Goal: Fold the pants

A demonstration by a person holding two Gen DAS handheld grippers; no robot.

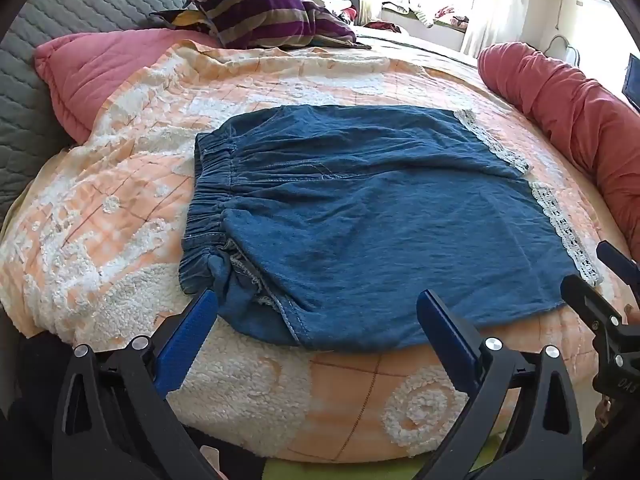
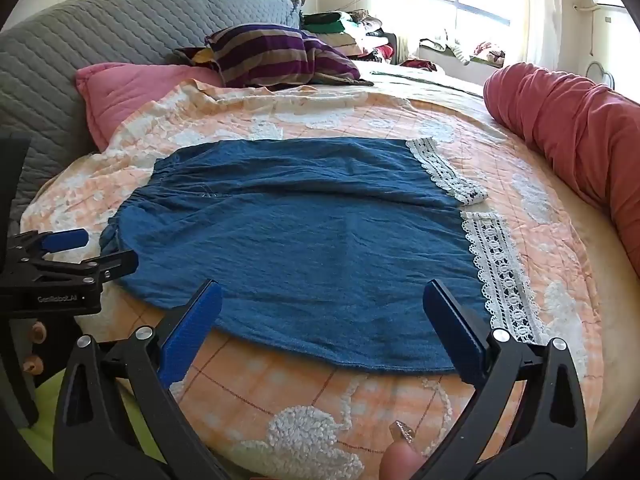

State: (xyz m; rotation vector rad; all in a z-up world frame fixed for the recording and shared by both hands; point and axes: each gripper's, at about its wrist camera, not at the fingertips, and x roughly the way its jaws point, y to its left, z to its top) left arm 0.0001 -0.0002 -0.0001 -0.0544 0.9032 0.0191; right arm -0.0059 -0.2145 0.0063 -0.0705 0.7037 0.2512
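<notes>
Blue denim pants [image 1: 360, 216] lie flat on a peach and white bedspread [image 1: 120, 208], elastic waistband [image 1: 208, 200] to the left and white lace hems [image 1: 560, 220] to the right. My left gripper [image 1: 318, 312] hovers open over the near edge by the waistband end, nothing between its blue pads. In the right wrist view the same pants [image 2: 300, 240] fill the middle, and my right gripper [image 2: 324, 300] stands open over their near edge close to the lace hem [image 2: 500, 272]. Each gripper shows in the other's view: the right one [image 1: 592, 270] at the right edge, the left one [image 2: 100, 248] at the left.
A striped pillow [image 2: 280, 56] and a pink pillow [image 2: 132, 92] lie at the back left against a grey quilted headboard [image 2: 100, 32]. A red bolster [image 2: 568, 120] runs along the right side. Piled clothes [image 2: 352, 28] sit far back. A fingertip [image 2: 400, 460] shows at the bottom.
</notes>
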